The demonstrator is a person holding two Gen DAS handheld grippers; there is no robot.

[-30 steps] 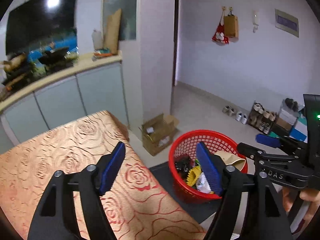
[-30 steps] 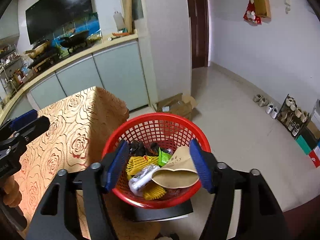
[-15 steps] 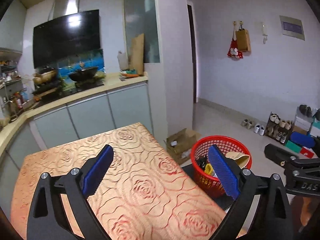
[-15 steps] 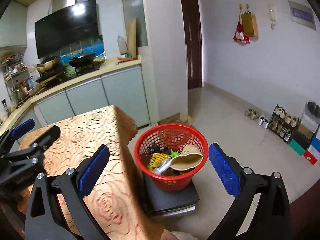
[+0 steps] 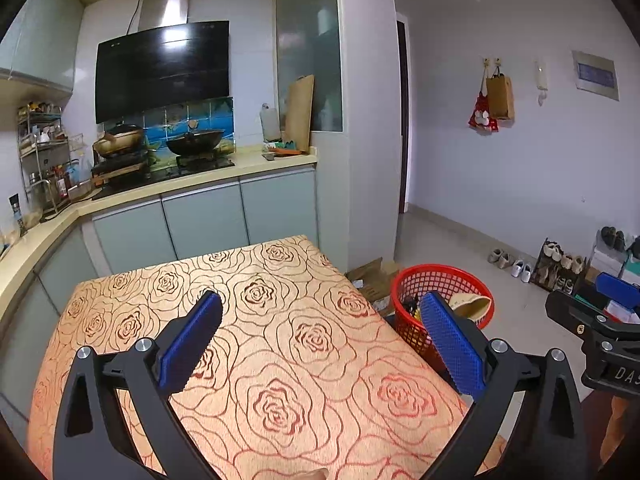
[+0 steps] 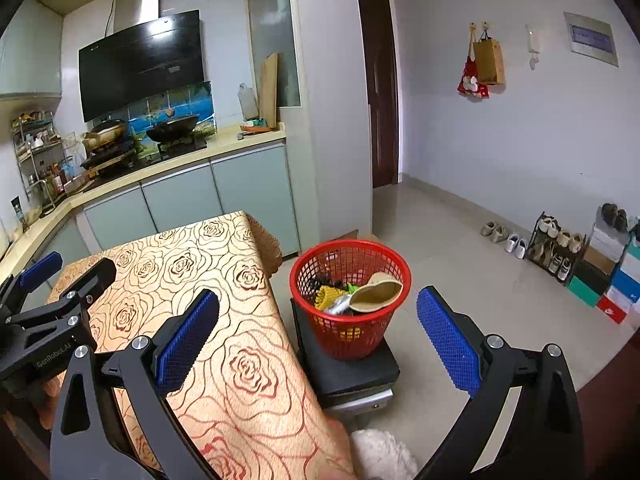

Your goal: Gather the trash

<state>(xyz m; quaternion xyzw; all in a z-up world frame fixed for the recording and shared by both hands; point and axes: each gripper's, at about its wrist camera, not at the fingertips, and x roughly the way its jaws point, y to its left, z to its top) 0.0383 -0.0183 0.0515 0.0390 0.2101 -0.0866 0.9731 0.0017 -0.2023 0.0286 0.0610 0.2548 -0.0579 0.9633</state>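
Looks pretty much done: the red basket is stuffed with trash and the counter shows nothing left. Left gripper and right gripper have just opened, fingers spread wide, both empty.

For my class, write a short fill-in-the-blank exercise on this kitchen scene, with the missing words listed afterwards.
1. The red basket stands on a black ____, beside the table.
2. The tablecloth is printed with a pattern of ____.
3. The left gripper and the right gripper both have jaws that are ____, with nothing held.
4. The pads on the gripper fingers are coloured ____.

Missing words: stool; roses; open; blue
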